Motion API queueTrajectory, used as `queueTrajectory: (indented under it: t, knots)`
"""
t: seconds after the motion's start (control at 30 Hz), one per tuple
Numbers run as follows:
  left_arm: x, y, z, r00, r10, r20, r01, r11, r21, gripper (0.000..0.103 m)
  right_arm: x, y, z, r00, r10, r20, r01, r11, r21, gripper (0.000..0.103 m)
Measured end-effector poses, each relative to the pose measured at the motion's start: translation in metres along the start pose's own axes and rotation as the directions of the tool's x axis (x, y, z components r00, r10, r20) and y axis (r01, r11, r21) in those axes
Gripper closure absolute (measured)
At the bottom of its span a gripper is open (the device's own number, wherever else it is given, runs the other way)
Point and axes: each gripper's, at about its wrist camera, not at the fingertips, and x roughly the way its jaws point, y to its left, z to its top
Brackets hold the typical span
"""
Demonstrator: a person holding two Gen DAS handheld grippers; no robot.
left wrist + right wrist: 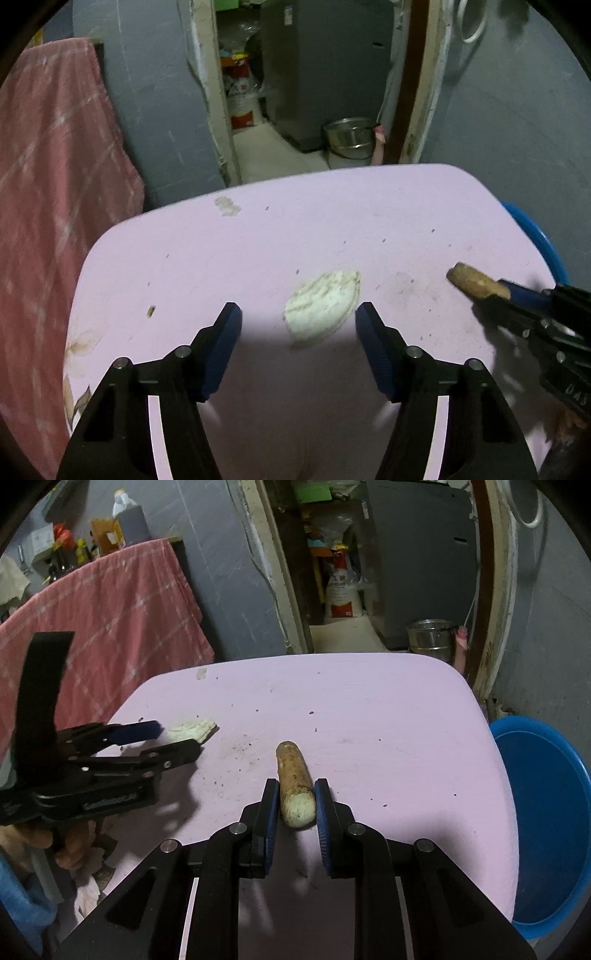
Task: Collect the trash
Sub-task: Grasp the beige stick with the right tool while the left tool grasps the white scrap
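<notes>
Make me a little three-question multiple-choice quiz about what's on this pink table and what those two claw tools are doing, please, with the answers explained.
1. Where is the blue basin?
A. On the table
B. Beside the table's right edge, lower down
C. In the doorway

2. What colour is the table top?
A. Pale pink
B. Green
C. Brown

3. How do the two grippers stand?
A. Both wide open
B. Both closed on scraps
C. Right one close around the corn cob, left one open

Answers: 1 B, the basin's rim shows past and below the table's right edge. 2 A, the surface is pale pink throughout. 3 C, the right gripper has its pads against both sides of the corn cob, while the left gripper is spread wide in front of the white scrap, touching nothing.
</notes>
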Motion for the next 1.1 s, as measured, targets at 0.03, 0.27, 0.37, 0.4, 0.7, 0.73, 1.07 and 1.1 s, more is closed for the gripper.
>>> queueTrajectory:
  t: [0.03,0.27,0.37,0.4,0.7,0.73,1.07,1.1]
  knots:
    - [0.000,-0.001,-0.002,1.000,-0.003,-0.001,0.003,1.000,0.011,0.048,0.000,0.000,0.000,1.000,0.000,0.000,0.000,1.000,0.001,0.086]
    - [0.000,-0.013,-0.009,1.000,-0.026,0.012,0.025,0.997,0.074,0.075,-0.004,0.001,-0.002,1.000,-0.017,0.026,0.017,1.000,-0.003,0.086]
    - [-0.005,-0.017,-0.011,1.000,-0.001,0.015,0.000,0.998,0.064,0.079,-0.011,0.002,-0.006,0.998,-0.025,0.053,0.025,1.000,0.010,0.086]
    - [-0.007,-0.018,-0.014,1.000,0.005,0.019,-0.006,0.998,0.057,0.081,-0.013,0.002,-0.007,0.998,-0.026,0.061,0.025,1.000,0.012,0.086]
    - [-0.024,-0.012,-0.014,0.998,-0.041,0.045,0.042,0.999,-0.029,0.097,-0.034,0.002,-0.013,0.996,-0.018,0.084,0.016,1.000,0.021,0.086]
    - [-0.023,-0.011,-0.014,0.998,-0.044,0.045,0.045,0.999,-0.025,0.096,-0.035,0.003,-0.014,0.996,-0.017,0.086,0.015,1.000,0.018,0.086]
    - [-0.003,-0.011,-0.005,0.998,-0.059,-0.012,0.059,0.998,0.019,0.067,-0.028,0.005,-0.013,0.997,-0.012,0.075,0.012,1.000,0.008,0.086]
    - [-0.003,-0.011,-0.004,0.998,-0.058,-0.013,0.058,0.998,0.023,0.066,-0.027,0.004,-0.012,0.997,-0.016,0.074,0.015,1.000,0.009,0.086]
